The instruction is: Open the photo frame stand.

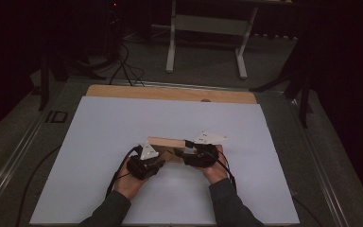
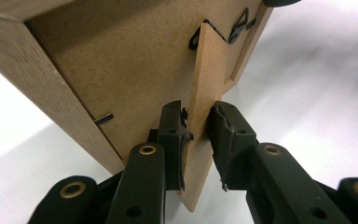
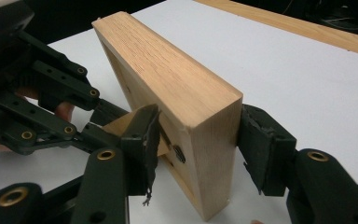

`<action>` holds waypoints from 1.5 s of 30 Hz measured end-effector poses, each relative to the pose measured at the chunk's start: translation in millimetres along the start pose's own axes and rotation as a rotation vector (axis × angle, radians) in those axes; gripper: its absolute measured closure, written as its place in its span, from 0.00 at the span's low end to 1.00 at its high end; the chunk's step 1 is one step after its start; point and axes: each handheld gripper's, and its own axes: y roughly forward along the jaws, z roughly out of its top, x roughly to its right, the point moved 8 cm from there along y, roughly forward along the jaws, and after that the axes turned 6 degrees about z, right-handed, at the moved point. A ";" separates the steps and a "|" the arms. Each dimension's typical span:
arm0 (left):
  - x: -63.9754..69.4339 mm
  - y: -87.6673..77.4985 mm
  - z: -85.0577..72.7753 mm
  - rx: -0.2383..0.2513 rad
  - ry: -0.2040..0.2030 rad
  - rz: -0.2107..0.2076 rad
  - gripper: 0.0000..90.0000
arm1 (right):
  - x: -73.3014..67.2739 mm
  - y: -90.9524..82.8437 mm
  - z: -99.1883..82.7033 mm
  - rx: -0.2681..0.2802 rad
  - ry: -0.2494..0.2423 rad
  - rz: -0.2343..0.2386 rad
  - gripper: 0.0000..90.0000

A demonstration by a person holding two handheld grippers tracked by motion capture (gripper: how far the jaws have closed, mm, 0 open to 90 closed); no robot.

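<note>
A light wooden picture frame [image 1: 168,142] stands on edge in the middle of the white table sheet [image 1: 123,123], its fibreboard back [image 2: 121,60] towards the person. A thin fibreboard stand flap [image 2: 209,70] is swung out from that back. My left gripper [image 2: 198,140] is shut on the lower part of this flap, one pad on each face. My right gripper [image 3: 196,140] spans the frame [image 3: 168,70] at its end, one pad on the front face and one against the back rim. From above, the left gripper [image 1: 159,158] and right gripper [image 1: 188,155] meet at the frame, a hand behind each.
A bare wooden strip [image 1: 170,93] borders the sheet at the far edge. Small black clips [image 2: 103,119] and a hanger [image 2: 237,28] sit on the frame's back. Beyond the table stand a white desk leg frame [image 1: 205,23] and floor cables [image 1: 125,66].
</note>
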 end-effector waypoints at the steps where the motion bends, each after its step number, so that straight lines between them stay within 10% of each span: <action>1: 1.1 -0.1 -0.7 0.006 -0.009 -0.006 0.82 | -0.3 -0.3 -0.1 0.000 0.000 0.003 0.54; 12: 2.7 -1.0 -2.9 0.012 -0.061 -0.065 0.83 | -4.5 -2.9 -0.4 -0.007 -0.004 0.032 0.52; 23: 2.9 -5.4 -6.9 0.016 -0.216 -0.212 0.81 | -14.0 -0.8 -3.8 -0.038 -0.021 0.071 0.49; 45: 8.2 -6.0 -13.1 -0.014 -0.221 -0.225 0.76 | -21.3 1.9 -11.3 -0.111 -0.033 0.115 0.41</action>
